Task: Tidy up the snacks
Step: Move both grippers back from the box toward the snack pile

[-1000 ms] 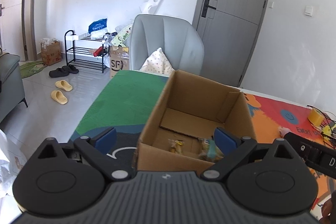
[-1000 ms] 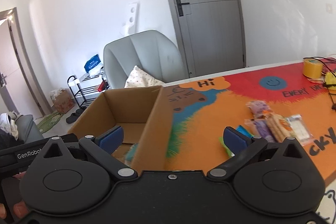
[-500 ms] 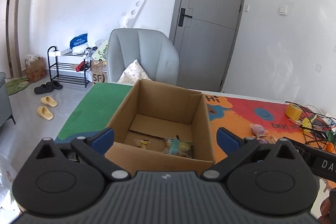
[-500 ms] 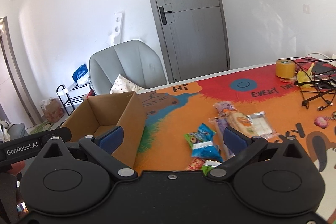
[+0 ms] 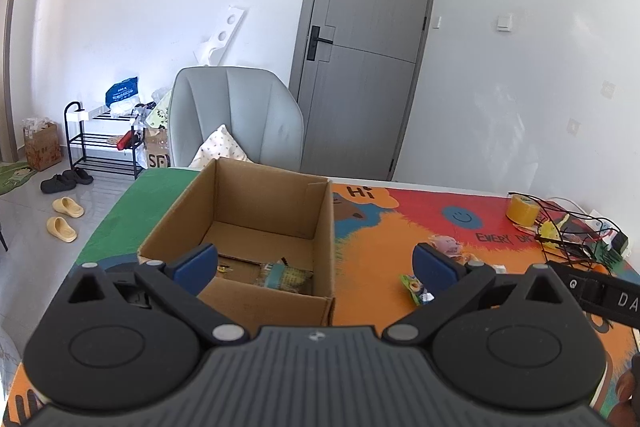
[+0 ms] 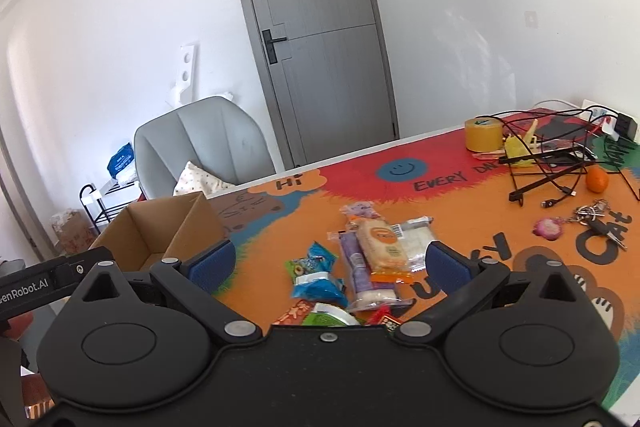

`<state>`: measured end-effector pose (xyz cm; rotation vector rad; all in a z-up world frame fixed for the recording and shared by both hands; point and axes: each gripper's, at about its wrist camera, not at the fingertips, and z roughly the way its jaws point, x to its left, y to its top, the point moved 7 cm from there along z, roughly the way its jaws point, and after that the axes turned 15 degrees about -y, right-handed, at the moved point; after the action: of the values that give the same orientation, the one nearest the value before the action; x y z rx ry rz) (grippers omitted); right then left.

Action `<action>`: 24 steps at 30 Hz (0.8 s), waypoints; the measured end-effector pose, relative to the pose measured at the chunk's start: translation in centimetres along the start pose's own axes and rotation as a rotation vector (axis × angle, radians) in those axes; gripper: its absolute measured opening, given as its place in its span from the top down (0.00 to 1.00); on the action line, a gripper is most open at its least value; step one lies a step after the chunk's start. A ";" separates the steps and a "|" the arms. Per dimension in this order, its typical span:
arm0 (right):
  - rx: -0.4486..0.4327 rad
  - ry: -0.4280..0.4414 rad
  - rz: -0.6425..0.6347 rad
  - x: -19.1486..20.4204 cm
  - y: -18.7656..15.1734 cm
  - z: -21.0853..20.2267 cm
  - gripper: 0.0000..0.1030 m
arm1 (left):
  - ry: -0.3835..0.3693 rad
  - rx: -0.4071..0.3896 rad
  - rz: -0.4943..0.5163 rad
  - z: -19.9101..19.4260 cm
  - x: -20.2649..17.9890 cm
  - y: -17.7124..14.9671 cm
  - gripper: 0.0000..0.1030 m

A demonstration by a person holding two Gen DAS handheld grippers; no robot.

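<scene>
An open cardboard box stands on the colourful mat, with a few snack packets on its floor; it also shows at the left of the right wrist view. My left gripper is open and empty, hovering near the box's front right corner. My right gripper is open and empty above a heap of snacks: a blue packet, a purple bar, an orange-labelled packet and a clear packet. A green packet lies right of the box.
A yellow tape roll, black cables and stand, an orange and keys lie at the mat's far right. A grey chair stands behind the table. The table's left edge drops to the floor.
Both grippers have pulled back and swung right. The box has slid left in both views and the snack heap has come under the right gripper. Both stayed open.
</scene>
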<state>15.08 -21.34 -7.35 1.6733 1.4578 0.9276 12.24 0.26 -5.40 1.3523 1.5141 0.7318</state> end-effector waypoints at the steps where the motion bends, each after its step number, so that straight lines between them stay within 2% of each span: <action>1: 0.007 0.001 0.003 -0.3 0.0 0.0 0.00 | -0.003 0.005 0.001 0.1 -0.2 -0.1 0.00; 11: 0.002 -0.069 -0.012 -3.8 -0.3 -0.3 0.00 | -0.075 0.062 -0.005 1.3 -2.4 -1.6 0.00; 24: 0.061 -0.097 0.000 -7.6 -2.0 0.5 0.00 | -0.088 0.154 0.040 4.1 -5.2 -4.0 0.00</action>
<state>13.75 -28.72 -9.79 1.7377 1.4336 0.7977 14.05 -6.23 -9.16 1.5131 1.5015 0.5817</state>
